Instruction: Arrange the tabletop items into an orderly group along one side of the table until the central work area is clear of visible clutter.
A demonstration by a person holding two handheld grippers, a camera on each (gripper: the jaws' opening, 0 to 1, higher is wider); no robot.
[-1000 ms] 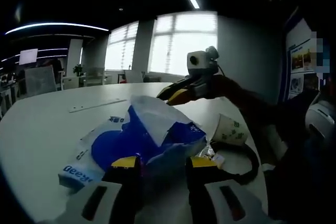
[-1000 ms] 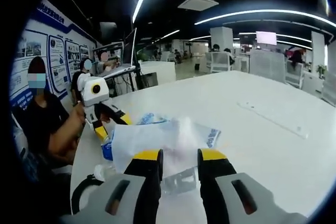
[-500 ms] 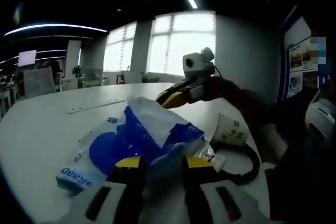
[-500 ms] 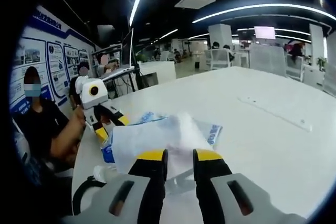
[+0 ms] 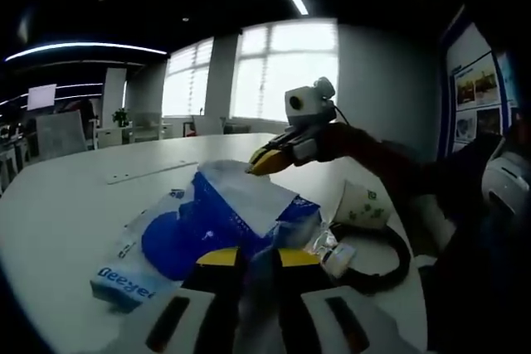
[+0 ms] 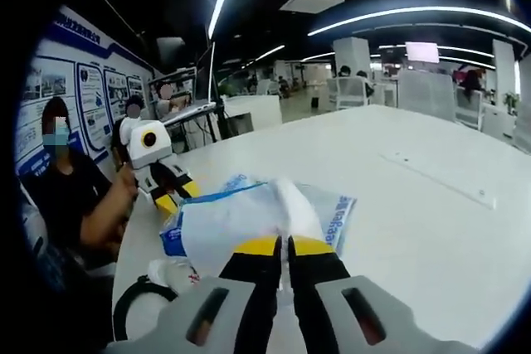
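left tool pinching blue bag | right tool pinching it | paper cup tipped

Left gripper view low over the surface, facing windows, right gripper view facing opposite, both close on the shared blue-and-white bag

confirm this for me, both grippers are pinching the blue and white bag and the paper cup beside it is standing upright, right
Not quite. The paper cup is lying on its side on the table, its mouth toward the bag, as the left gripper view shows. The rest holds: the left gripper and the right gripper are each shut on the blue and white bag.
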